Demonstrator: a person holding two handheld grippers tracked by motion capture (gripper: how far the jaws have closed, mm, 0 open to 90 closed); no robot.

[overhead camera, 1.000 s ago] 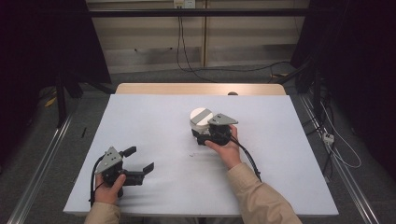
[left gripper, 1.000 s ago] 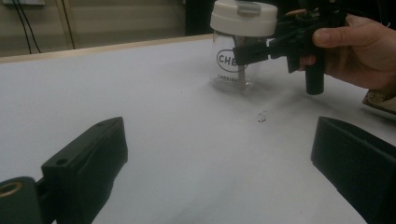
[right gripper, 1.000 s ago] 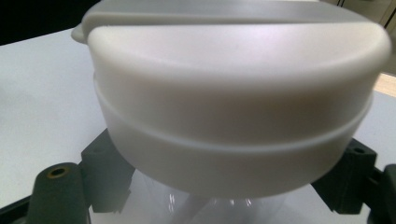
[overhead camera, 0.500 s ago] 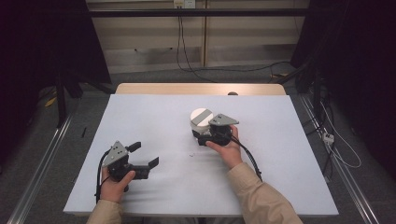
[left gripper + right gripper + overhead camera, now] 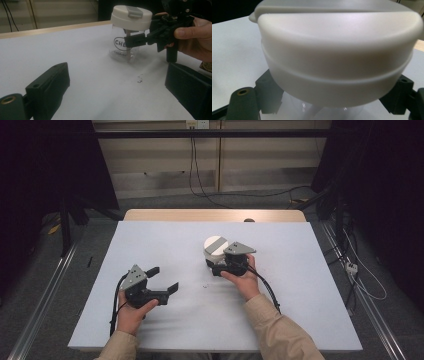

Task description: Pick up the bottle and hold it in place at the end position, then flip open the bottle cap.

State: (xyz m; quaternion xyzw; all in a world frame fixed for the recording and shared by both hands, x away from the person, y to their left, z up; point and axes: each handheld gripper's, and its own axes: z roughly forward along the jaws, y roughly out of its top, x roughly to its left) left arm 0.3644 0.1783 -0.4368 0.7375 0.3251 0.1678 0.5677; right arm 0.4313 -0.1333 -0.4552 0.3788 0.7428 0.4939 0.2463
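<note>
While left gripper (image 5: 162, 281) gapes, right gripper (image 5: 216, 266) jaws clasp clear, white-lidded jar (image 5: 126, 40).

A white table (image 5: 300, 310) is carrying a white-lidded jar (image 5: 215, 246) near its middle. The right gripper (image 5: 220, 266) is sitting against the jar's near side. The left gripper (image 5: 164, 279), jaws spread, is hovering toward the near left corner, well apart.

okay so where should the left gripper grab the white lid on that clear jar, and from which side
Probably the white lid across its round side wall, from the free side facing the left gripper. The right gripper holds the clear jar just under it, and the lid overhangs the upright jar.
</note>
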